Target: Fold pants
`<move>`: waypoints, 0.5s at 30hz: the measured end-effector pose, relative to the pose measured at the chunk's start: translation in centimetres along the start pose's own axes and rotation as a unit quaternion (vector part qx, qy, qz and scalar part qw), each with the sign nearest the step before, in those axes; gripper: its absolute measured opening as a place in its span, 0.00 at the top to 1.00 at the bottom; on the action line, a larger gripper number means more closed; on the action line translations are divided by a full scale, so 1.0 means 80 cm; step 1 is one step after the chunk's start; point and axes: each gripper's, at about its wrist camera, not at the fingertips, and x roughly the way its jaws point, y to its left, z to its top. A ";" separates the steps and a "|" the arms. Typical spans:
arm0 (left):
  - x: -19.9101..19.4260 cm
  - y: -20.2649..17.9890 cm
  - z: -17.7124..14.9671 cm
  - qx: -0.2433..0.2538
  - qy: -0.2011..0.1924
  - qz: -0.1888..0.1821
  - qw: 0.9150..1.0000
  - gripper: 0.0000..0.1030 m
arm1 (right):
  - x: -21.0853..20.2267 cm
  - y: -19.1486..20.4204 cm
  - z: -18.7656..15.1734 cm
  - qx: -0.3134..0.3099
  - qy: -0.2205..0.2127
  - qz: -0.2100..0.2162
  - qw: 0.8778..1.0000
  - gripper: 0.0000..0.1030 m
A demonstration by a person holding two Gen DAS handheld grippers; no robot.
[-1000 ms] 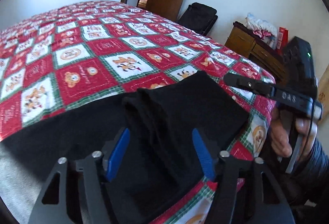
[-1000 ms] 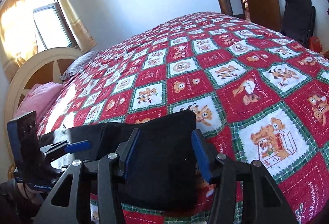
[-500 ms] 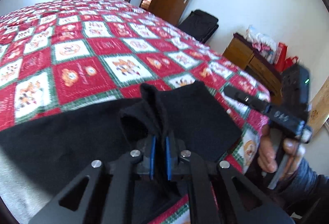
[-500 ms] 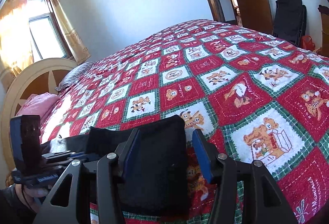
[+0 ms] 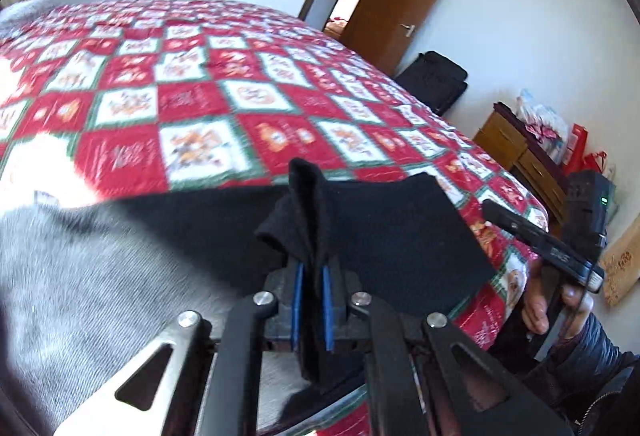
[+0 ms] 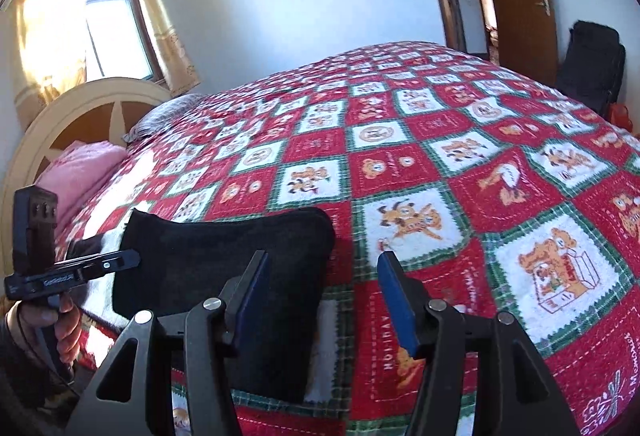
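Black pants (image 5: 384,236) lie folded near the front edge of a bed with a red, white and green quilt (image 5: 200,115). My left gripper (image 5: 311,300) is shut on a bunched ridge of the black pants and holds it lifted off the bed. In the right wrist view the pants (image 6: 224,268) lie to the left of my right gripper (image 6: 324,300), which is open and empty above the quilt (image 6: 440,163). The left gripper (image 6: 100,264) shows at that view's left. The right gripper (image 5: 540,244) shows at the left wrist view's right.
A grey cloth (image 5: 80,296) lies at the lower left by the pants. A brown door (image 5: 396,3), a black bag (image 5: 436,79) and a wooden cabinet (image 5: 520,155) stand beyond the bed. A headboard (image 6: 80,115) and pink pillow (image 6: 76,171) are at the far left.
My left gripper has closed on a ridge of the pants and lifted it. My right gripper has stayed open and shifted right, off the pants.
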 end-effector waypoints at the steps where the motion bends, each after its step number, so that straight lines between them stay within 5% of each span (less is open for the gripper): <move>1: -0.001 0.004 -0.002 -0.001 -0.002 0.005 1.000 0.92 | -0.002 0.008 -0.001 -0.012 -0.001 0.010 1.000 0.44; 6: -0.007 0.014 0.000 -0.007 -0.011 0.007 1.000 0.92 | -0.001 0.050 -0.014 -0.079 0.013 0.066 0.995 0.44; 15: -0.032 0.016 0.006 -0.007 -0.042 0.007 0.999 0.92 | 0.025 0.059 -0.029 -0.099 0.058 0.057 0.992 0.44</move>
